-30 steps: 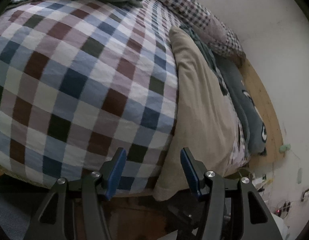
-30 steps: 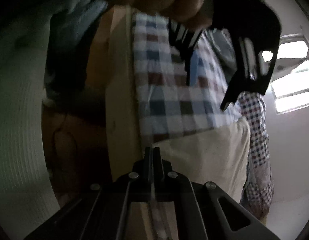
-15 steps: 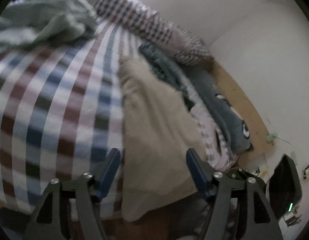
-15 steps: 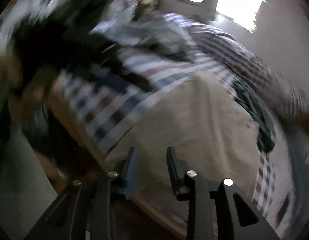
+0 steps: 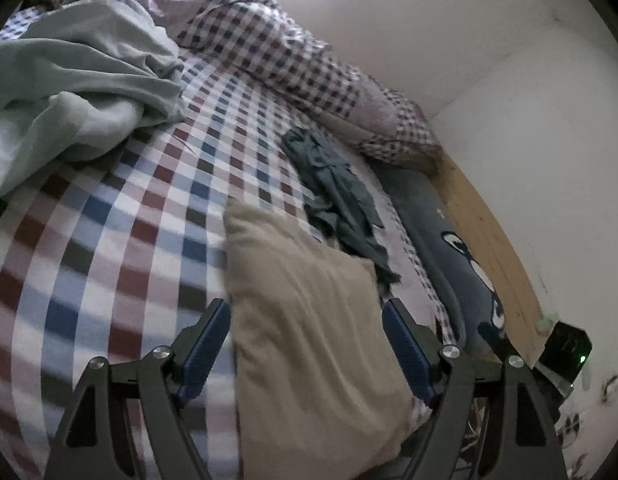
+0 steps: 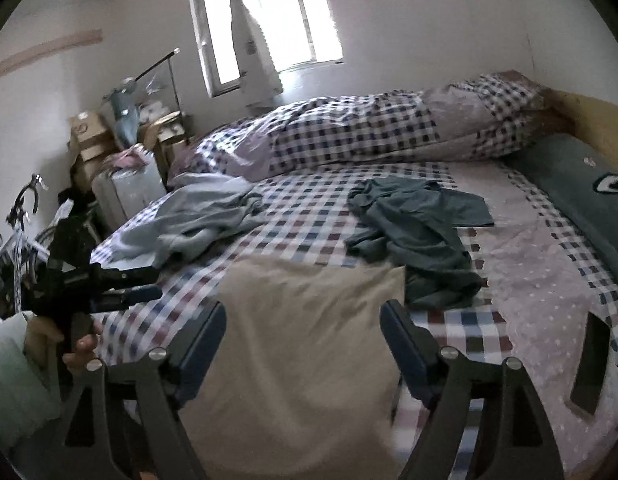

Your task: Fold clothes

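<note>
Nearby: dark green garment (image 6: 413,224) beside folded beige cloth (image 6: 301,344); both grippers opening, empty.

A lived-in bedroom in a home.

A wide bed (image 6: 541,240) with a checked sheet fills the room, a rolled checked duvet (image 6: 369,132) along its far side under a bright window (image 6: 265,28). Loose clothes lie on the sheet: a beige piece (image 6: 305,320) near, a dark green one (image 6: 413,220) beyond it, a pale one (image 6: 197,216) to the left. Boxes (image 6: 89,140) and a bicycle (image 6: 21,232) crowd the left wall.
</note>
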### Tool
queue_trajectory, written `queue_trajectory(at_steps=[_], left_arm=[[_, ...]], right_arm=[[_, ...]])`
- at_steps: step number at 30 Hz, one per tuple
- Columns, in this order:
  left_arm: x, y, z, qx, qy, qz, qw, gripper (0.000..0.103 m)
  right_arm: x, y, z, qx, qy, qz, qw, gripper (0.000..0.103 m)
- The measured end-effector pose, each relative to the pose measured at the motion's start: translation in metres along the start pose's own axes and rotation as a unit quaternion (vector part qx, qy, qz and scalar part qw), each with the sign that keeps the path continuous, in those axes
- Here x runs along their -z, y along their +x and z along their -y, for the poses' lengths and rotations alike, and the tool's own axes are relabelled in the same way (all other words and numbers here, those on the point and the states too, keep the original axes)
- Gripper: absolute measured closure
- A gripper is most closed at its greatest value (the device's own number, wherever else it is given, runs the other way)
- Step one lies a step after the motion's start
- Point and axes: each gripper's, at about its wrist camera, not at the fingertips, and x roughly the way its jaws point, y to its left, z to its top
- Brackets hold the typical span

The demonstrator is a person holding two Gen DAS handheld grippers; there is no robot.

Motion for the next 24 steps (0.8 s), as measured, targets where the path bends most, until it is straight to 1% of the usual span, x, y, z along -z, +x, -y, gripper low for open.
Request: queue_trajectory(at_steps=[2, 5, 8, 11, 12, 15, 16, 20, 24], left_arm=[[-0.012, 0.018, -0.007, 0.002, -0.003, -0.013, 0.9999, 0.021], [-0.027, 0.047, -0.014, 0.001, 0.0, -0.036, 0.9993, 0.021], [-0.037, 0.079, -0.028, -0.004, -0.007, -0.06, 0.9981, 0.021], [-0.044, 0.101, -0.039, -0.004, -0.015, -0.078, 0.9969, 0.021], [-0.046, 0.106, -0.041, -0.002, -0.016, -0.082, 0.9965, 0.021], [-0.051, 0.119, -0.043, 0.019, -0.009, -0.096, 0.9951, 0.021], [-0.052, 0.121, -0.044, 0.019, -0.007, -0.098, 0.9949, 0.021], [-0.055, 0.13, -0.048, 0.03, -0.01, -0.1, 0.9945, 0.021], [-0.055, 0.132, -0.05, 0.047, 0.003, -0.11, 0.9928, 0.021]], right_arm=[[-0.005, 0.017, 0.013, -0.011, 0.015, 0.0, 1.0, 0.02], [0.0, 0.046, 0.024, -0.036, 0.04, -0.002, 0.999, 0.02], [0.01, 0.069, 0.031, -0.069, 0.068, -0.003, 0.995, 0.02], [0.015, 0.085, 0.031, -0.089, 0.083, -0.004, 0.993, 0.02], [0.016, 0.089, 0.031, -0.093, 0.086, -0.003, 0.992, 0.02], [0.017, 0.101, 0.032, -0.114, 0.102, -0.006, 0.988, 0.02], [0.017, 0.104, 0.031, -0.117, 0.104, -0.007, 0.988, 0.02], [0.02, 0.116, 0.026, -0.121, 0.1, -0.015, 0.987, 0.02], [0.022, 0.126, 0.019, -0.125, 0.093, -0.022, 0.988, 0.02]])
